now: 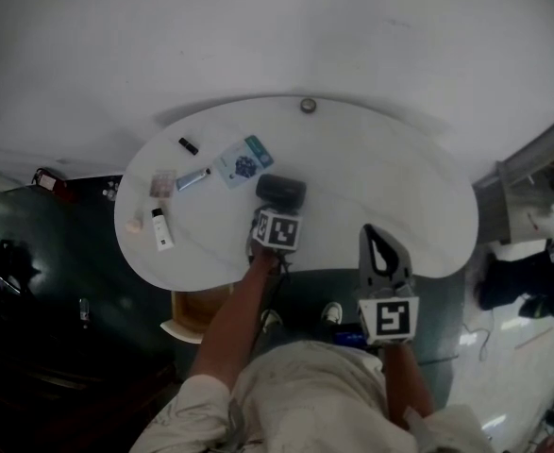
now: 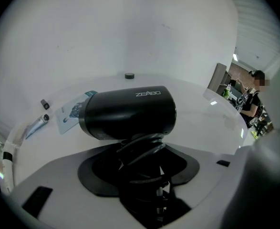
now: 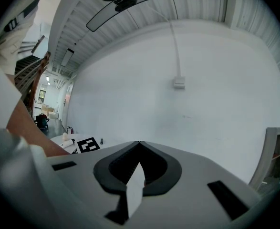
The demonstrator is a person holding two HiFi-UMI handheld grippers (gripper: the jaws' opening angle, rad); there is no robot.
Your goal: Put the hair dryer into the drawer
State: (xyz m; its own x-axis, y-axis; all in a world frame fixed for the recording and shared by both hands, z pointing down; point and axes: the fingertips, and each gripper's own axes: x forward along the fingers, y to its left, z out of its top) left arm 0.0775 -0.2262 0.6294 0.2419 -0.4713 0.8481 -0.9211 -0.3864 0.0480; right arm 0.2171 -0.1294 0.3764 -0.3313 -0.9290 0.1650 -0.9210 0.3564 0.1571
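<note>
The black hair dryer (image 1: 281,192) lies on the white oval table (image 1: 390,173), near its front middle. In the left gripper view the dryer's barrel (image 2: 130,111) lies crosswise, and its handle, wound with black cord (image 2: 142,156), runs down between my jaws. My left gripper (image 1: 278,208) reaches steeply down and is shut on that cord-wrapped handle (image 2: 142,175). My right gripper (image 1: 371,234) hovers over the table's front edge to the right, nearly level, shut with nothing in it (image 3: 139,144). A wooden drawer (image 1: 199,311) stands open under the table's front left edge.
On the left part of the table lie a white bottle (image 1: 162,229), a tube (image 1: 193,178), a pink pouch (image 1: 162,183), a blue-printed card (image 1: 243,163) and a small black stick (image 1: 189,145). A round knob (image 1: 308,106) sits at the far edge. A grey shelf (image 1: 531,173) stands at right.
</note>
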